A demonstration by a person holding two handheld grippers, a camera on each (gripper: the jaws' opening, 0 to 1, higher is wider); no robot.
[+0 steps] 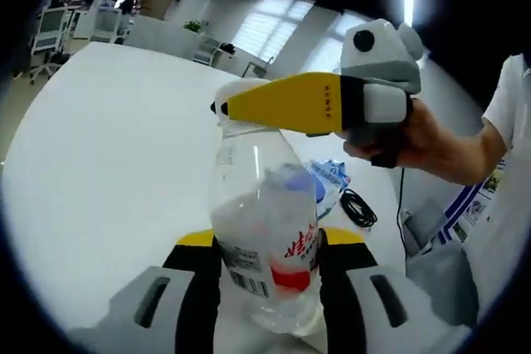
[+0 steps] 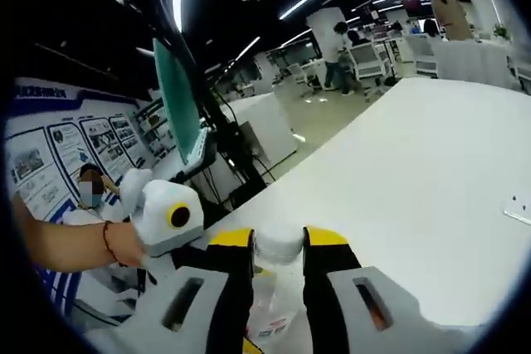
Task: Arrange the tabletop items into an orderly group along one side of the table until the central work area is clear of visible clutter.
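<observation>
A clear plastic bottle (image 1: 257,196) with a red-and-white label stands upright between the black-and-yellow jaws of my left gripper (image 1: 267,242), which is shut on its body. My right gripper (image 1: 228,109) comes in from the right, held by a hand (image 1: 419,143), and its yellow jaws cover the bottle's top. In the right gripper view the bottle's white cap (image 2: 278,250) sits pinched between the jaws of my right gripper (image 2: 278,240), with the bottle's clear body (image 2: 270,312) below. My left gripper's white housing (image 2: 166,217) shows at the left, held by a hand.
The white table (image 1: 108,138) stretches away to the left. A blue-and-white packet (image 1: 332,176) and a coiled black cable (image 1: 358,207) lie behind the bottle. A small white item (image 2: 518,205) lies near the table's (image 2: 431,163) right side. A green screen (image 2: 178,97) stands beyond the table edge.
</observation>
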